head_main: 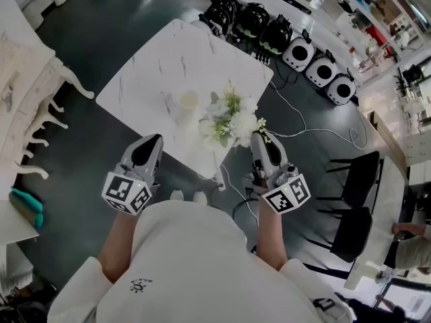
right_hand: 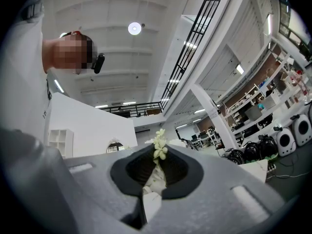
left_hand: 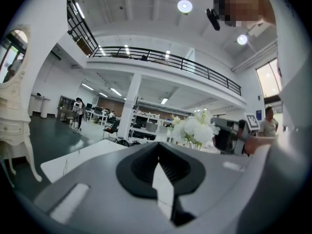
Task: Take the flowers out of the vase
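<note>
A bunch of white flowers with green leaves [head_main: 229, 118] stands near the front corner of the white marble table [head_main: 155, 73]; the blooms hide its vase. In the left gripper view the flowers [left_hand: 197, 129] rise just beyond the jaws on the right. My right gripper [head_main: 260, 137] is at the bunch's right edge, shut on a thin sprig of pale buds [right_hand: 159, 147] that sticks up between the jaws of the right gripper [right_hand: 157, 165]. My left gripper [head_main: 154, 140] hovers left of the bunch, over the table's edge. The left gripper [left_hand: 158, 152] points level, its jaws shut with nothing in them.
A pale cup-like vessel [head_main: 188, 102] sits on the table just left of the flowers. Black chairs [head_main: 357, 180] stand on the right. A row of black and white machines [head_main: 323, 69] and loose cables [head_main: 316, 132] lie beyond the table. Ornate white furniture [head_main: 40, 106] is on the left.
</note>
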Demonstrator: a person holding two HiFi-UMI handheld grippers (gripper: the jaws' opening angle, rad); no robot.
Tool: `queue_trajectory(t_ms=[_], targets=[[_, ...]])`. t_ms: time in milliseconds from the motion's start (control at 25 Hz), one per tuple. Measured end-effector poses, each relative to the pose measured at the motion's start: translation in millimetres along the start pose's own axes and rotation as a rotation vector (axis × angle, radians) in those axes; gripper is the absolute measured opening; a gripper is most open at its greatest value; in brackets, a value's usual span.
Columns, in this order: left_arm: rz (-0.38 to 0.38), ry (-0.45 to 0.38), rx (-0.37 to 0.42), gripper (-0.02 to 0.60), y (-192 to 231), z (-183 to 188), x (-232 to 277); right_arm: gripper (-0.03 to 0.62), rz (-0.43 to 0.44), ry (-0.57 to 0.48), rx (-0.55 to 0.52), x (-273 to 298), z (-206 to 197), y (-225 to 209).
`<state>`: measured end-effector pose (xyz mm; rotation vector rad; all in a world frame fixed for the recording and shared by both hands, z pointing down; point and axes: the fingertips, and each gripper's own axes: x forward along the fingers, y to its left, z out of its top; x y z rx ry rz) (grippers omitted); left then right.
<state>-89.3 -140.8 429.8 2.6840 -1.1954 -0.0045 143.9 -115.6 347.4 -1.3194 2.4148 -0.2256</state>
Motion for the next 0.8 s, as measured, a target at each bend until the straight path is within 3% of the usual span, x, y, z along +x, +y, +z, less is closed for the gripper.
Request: queue_trajectory(t_ms=[800], targets=[[-0.019,0.001,-0.003,-0.011,-0.6,-5.3,14.1,0.018,-0.012,0.008,-0.009,0.4,-4.0,-10.7]])
